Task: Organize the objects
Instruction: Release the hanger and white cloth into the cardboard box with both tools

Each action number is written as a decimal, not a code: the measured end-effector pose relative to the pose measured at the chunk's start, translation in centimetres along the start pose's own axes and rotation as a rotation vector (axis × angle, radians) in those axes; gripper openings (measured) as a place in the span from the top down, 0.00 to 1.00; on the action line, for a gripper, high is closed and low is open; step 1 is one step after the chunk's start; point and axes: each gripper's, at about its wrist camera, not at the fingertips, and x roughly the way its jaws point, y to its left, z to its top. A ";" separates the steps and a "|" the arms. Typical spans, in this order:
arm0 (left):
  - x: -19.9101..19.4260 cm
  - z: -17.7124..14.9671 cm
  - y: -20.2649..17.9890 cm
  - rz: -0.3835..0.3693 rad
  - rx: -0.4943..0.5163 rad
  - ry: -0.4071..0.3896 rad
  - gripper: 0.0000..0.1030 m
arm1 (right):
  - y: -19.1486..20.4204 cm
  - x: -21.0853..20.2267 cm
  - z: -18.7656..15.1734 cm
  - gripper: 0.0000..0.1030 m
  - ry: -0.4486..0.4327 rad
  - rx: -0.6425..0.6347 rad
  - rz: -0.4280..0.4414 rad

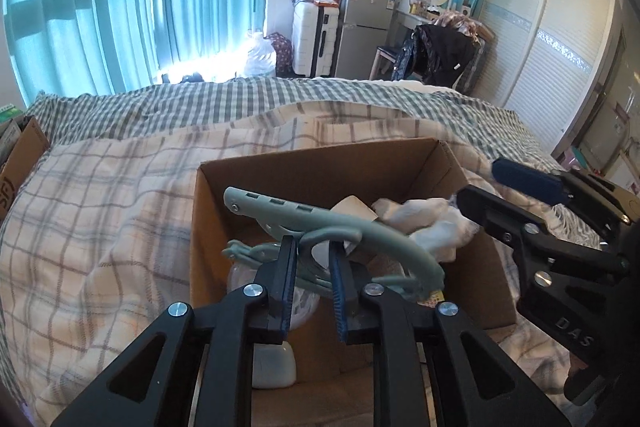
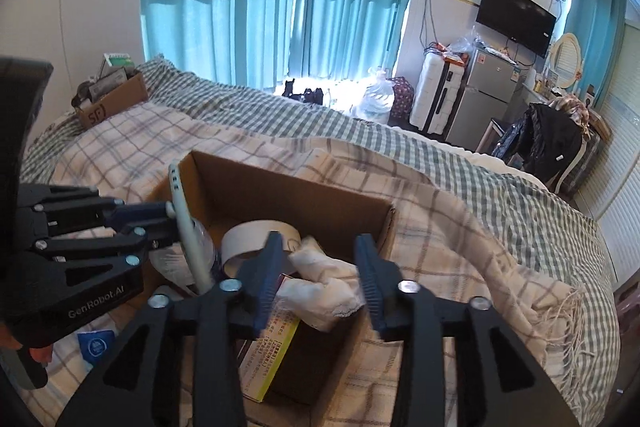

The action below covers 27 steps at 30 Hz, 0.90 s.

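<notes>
An open cardboard box [image 1: 320, 167] [image 2: 304, 195] sits on the bed. My left gripper [image 1: 313, 263] [image 2: 170, 223] is shut on a pale green plastic hanger [image 1: 304, 219] [image 2: 188, 227] and holds it over the box's left side. Inside the box lie a tape roll [image 2: 256, 231], crumpled white cloth [image 1: 424, 223] [image 2: 324, 287], a clear bottle [image 1: 304, 303] and a yellow-edged packet [image 2: 272, 355]. My right gripper [image 2: 318, 279] [image 1: 476, 183] is open and empty just above the white cloth at the box's right side.
A checked blanket [image 1: 100, 227] [image 2: 480, 227] covers the bed. A second cardboard box [image 2: 116, 103] [image 1: 20, 155] with items stands at the bed's far left corner. A white object [image 1: 276, 367] lies by the box's near edge. A fridge [image 1: 364, 31], suitcase and chair stand beyond.
</notes>
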 end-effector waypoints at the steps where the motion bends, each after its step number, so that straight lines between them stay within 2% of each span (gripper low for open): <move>1: -0.2 0.1 0.0 0.000 -0.009 0.001 0.74 | 0.1 -0.5 0.2 0.52 -0.009 0.006 -0.005; 2: -0.9 0.1 0.1 0.000 -0.019 -0.005 0.66 | 0.0 -1.2 0.3 0.51 -0.020 0.011 -0.012; 3: -1.5 0.1 0.0 -0.001 -0.023 -0.012 0.53 | -0.1 -2.1 0.4 0.50 -0.029 0.016 -0.021; 5: -3.0 0.3 -0.2 0.009 -0.022 -0.036 0.41 | -0.2 -3.5 0.6 0.46 -0.044 0.023 -0.030; 7: -4.7 0.4 -0.4 0.016 -0.021 -0.060 0.39 | -0.3 -5.2 0.7 0.44 -0.061 0.030 -0.035; 11: -8.7 0.7 -0.9 0.039 -0.028 -0.113 0.20 | -0.2 -9.1 0.9 0.39 -0.096 0.033 -0.047; 14: -11.5 0.8 -1.3 0.045 -0.027 -0.155 0.18 | 0.4 -12.2 1.0 0.36 -0.127 0.020 -0.062; 18: -15.0 0.4 -1.8 0.066 -0.017 -0.210 0.05 | 1.2 -16.0 0.8 0.27 -0.160 0.011 -0.073; 20: -16.5 0.0 -1.6 0.066 -0.029 -0.235 0.02 | 1.5 -17.4 0.5 0.23 -0.168 0.010 -0.071; 24: -18.4 -1.3 -1.2 0.068 -0.052 -0.269 0.00 | 2.2 -19.6 -0.6 0.15 -0.187 0.015 -0.084; 27: -19.2 -2.7 -0.6 0.100 -0.043 -0.290 0.00 | 2.4 -20.4 -1.6 0.09 -0.201 0.044 -0.077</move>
